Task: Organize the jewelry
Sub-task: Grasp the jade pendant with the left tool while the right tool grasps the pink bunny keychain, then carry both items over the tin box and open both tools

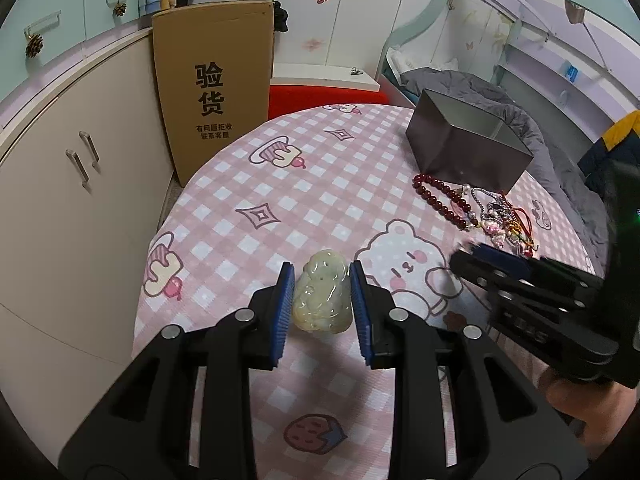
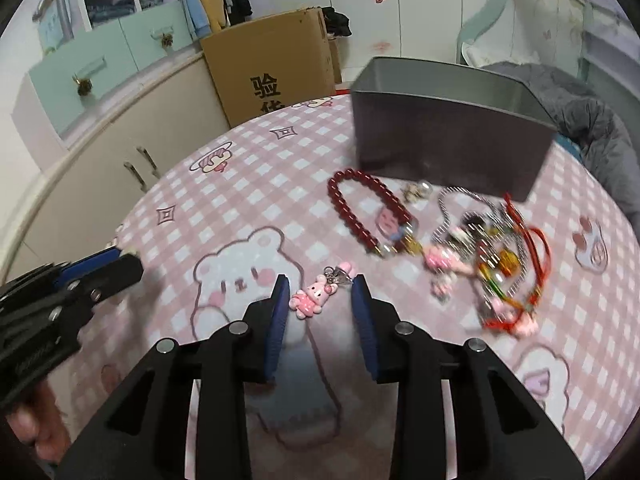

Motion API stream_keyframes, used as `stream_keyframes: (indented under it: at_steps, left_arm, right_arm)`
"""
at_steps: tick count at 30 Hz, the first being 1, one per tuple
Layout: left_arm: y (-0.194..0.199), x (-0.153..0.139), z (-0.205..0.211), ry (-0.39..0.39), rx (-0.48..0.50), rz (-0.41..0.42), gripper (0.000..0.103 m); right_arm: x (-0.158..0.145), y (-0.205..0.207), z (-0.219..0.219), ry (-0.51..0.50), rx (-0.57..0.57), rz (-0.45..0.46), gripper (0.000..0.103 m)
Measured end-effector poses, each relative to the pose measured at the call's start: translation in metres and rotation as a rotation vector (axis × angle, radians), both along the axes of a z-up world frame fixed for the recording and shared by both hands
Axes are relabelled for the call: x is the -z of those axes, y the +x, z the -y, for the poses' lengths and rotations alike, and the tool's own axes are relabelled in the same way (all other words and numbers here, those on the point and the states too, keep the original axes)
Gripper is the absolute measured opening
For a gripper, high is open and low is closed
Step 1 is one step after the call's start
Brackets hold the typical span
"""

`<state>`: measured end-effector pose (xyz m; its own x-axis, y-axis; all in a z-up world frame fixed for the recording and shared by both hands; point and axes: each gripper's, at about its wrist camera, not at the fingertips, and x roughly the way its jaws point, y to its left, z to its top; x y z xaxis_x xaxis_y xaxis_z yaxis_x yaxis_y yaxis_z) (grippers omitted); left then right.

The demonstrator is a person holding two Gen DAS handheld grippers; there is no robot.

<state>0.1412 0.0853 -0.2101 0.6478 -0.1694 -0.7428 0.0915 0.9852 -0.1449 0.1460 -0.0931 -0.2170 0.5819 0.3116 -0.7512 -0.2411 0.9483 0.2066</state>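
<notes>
The left gripper holds a pale green stone charm between its blue pads, out in front of the grey tin box and well apart from it. The stone looks hard, smooth and a bit heavy (it could slip or chip if dropped), so a squeeze on its flat sides seems best. Its long side points away from the gripper, toward the far edge of the pink checked cloth.

The right gripper is partly open around a little pink bear charm, in front of the box too. I cannot tell if the pads touch it. The bear looks light and hard, with a loose metal clip. It lies slanted, clip end toward the box. The red bead bracelet lies just beside the box.
</notes>
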Motion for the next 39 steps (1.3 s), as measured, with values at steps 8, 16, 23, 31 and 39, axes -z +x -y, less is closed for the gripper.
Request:
stream_keyframes:
  at_steps: [8, 16, 23, 31, 39]
  left_arm:
    - [0.001, -0.009, 0.016, -0.015, 0.04, 0.014, 0.028]
    - [0.028, -0.056, 0.049, -0.049, 0.144, 0.096, 0.028]
    - [0.09, -0.101, 0.091, -0.092, 0.244, 0.134, 0.028]
    - [0.153, -0.098, 0.129, -0.132, 0.304, 0.044, 0.028]
    - [0.178, -0.086, 0.137, -0.115, 0.324, -0.003, 0.087]
  right_arm:
    - [-0.031, -0.02, 0.028, 0.123, -0.001, 0.002, 0.03]
    - [-0.102, -0.006, 0.067, 0.171, 0.037, 0.128, 0.03]
    - [-0.143, 0.049, 0.099, 0.167, 0.062, 0.167, 0.03]
    - [-0.124, 0.103, 0.108, 0.215, 0.053, 0.07, 0.03]
    - [-0.091, 0.136, 0.124, 0.298, 0.076, -0.062, 0.032]
